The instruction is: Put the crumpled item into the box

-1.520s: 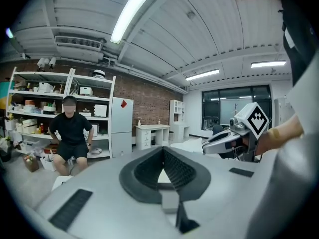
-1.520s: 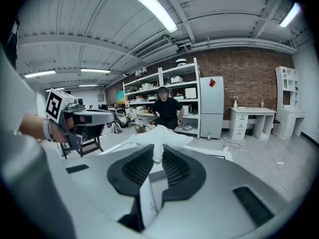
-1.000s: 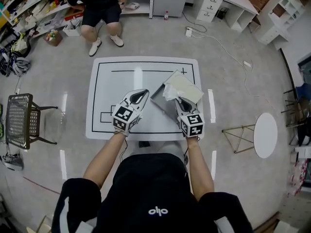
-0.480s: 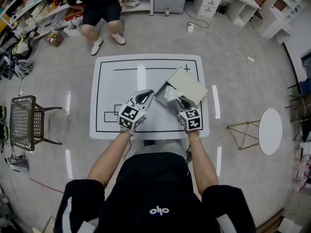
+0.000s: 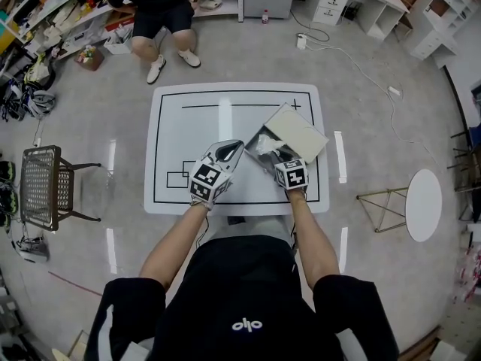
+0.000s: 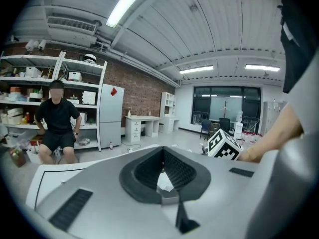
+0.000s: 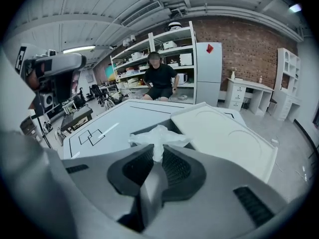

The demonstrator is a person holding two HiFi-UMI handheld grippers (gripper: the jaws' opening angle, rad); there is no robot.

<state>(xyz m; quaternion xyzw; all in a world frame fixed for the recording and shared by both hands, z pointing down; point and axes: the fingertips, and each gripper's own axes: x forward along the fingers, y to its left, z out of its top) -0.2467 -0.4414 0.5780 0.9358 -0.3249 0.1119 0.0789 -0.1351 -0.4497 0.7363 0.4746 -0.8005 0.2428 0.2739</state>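
The box point(image 5: 301, 130) lies open at the table's right side, its pale lid point(image 7: 219, 133) tilted back to the right and its dark inside point(image 5: 259, 138) to the left. The crumpled item point(image 7: 158, 136), a wad of white paper, is pinched by its lower end in my right gripper point(image 7: 155, 156). In the head view the wad point(image 5: 264, 144) hangs over the box's open inside, just past the right gripper point(image 5: 275, 156). My left gripper point(image 5: 234, 146) hovers over the table left of the box, its jaws closed together with nothing in them point(image 6: 162, 153).
The white table point(image 5: 188, 126) carries black outline marks. A person point(image 5: 161, 10) sits beyond its far edge by shelves. A mesh chair point(image 5: 45, 186) stands to the left, a round white stool point(image 5: 423, 205) to the right. A cable point(image 5: 353, 62) runs across the floor.
My right gripper has carried the crumpled item from above the lid toward me and lower, over the box's open inside. The left gripper has stayed beside the box.
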